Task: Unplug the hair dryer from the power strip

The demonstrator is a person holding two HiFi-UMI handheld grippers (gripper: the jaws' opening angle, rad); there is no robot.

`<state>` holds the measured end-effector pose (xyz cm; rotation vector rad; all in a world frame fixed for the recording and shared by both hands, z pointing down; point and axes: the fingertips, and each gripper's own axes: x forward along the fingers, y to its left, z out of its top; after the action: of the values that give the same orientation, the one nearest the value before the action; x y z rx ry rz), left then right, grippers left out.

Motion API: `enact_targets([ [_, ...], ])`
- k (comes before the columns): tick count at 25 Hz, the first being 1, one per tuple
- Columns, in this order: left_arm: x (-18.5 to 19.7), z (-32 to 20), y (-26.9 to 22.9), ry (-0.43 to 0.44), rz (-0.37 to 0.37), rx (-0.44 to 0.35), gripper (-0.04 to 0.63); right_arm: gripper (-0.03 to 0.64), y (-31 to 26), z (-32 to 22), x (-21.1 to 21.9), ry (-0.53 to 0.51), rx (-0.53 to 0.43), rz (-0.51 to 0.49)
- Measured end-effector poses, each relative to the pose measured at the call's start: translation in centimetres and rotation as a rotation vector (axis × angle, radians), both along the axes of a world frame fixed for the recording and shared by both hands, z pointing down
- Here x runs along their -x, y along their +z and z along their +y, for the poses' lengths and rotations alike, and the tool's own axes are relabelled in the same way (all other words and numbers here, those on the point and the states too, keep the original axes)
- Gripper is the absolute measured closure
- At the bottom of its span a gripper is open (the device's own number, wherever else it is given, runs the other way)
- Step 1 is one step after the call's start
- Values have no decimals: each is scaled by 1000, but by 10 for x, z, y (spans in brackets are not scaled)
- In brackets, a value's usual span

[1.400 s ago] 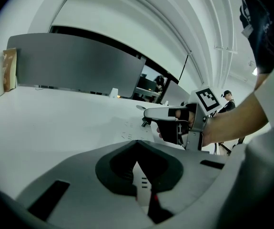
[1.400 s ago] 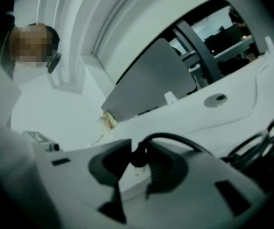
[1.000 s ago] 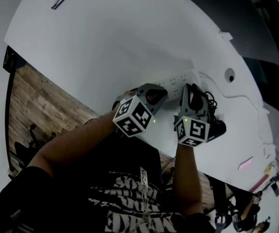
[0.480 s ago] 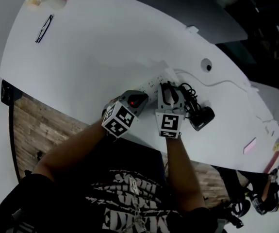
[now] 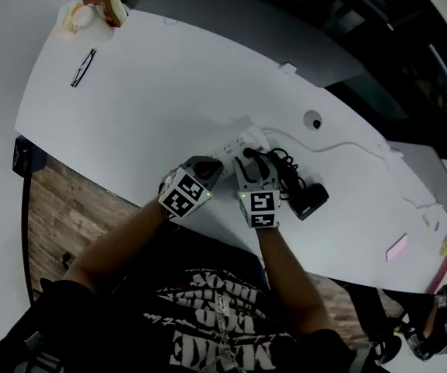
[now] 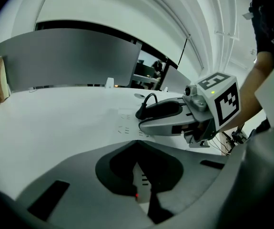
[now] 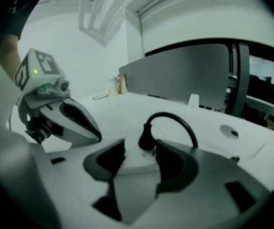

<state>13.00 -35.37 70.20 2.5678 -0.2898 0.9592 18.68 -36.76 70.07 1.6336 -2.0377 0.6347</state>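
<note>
A white power strip [image 5: 235,142] lies on the white table [image 5: 145,107]. A black plug [image 7: 146,141] stands upright in it, and its cord [image 7: 175,118] arches to the right. The black hair dryer [image 5: 310,200] lies to the right of the strip. My right gripper [image 7: 137,149] is open; its jaws have just been opening. The plug stands between its fingertips, and the pads are not pressing it. My left gripper [image 6: 137,162] is shut, tips together, over the strip's end, where a red light [image 6: 136,194] shows. Whether it presses on the strip I cannot tell.
A paper cup [image 5: 91,10] and a pair of glasses [image 5: 82,67] lie at the table's far left. A round cable hole [image 5: 313,120] is beyond the dryer, and a pink item [image 5: 396,247] lies at the right. A grey partition [image 6: 70,56] backs the table.
The head view has swung, so both grippers and the strip sit lower and further left in the picture. The right gripper has sunk a little towards the plug. The left gripper stays at the strip's end.
</note>
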Motion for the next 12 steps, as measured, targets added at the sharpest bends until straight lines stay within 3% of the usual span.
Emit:
enact_targets([
  [4,1,-5,1,-22,-16,-22,568,399,-7,18,4,-84,46,-5],
  [7,1,-6,-12,-52,13,-60,568,399,-22,41,14,-158,58,-20],
  [10,1,-13,-52,-103,108,-173,568,400,-56,61,31,-239,-16,-108],
  [12,0,-19,-93,-135,188,-290,568,424,-92,66,33,-281,-124,-118],
])
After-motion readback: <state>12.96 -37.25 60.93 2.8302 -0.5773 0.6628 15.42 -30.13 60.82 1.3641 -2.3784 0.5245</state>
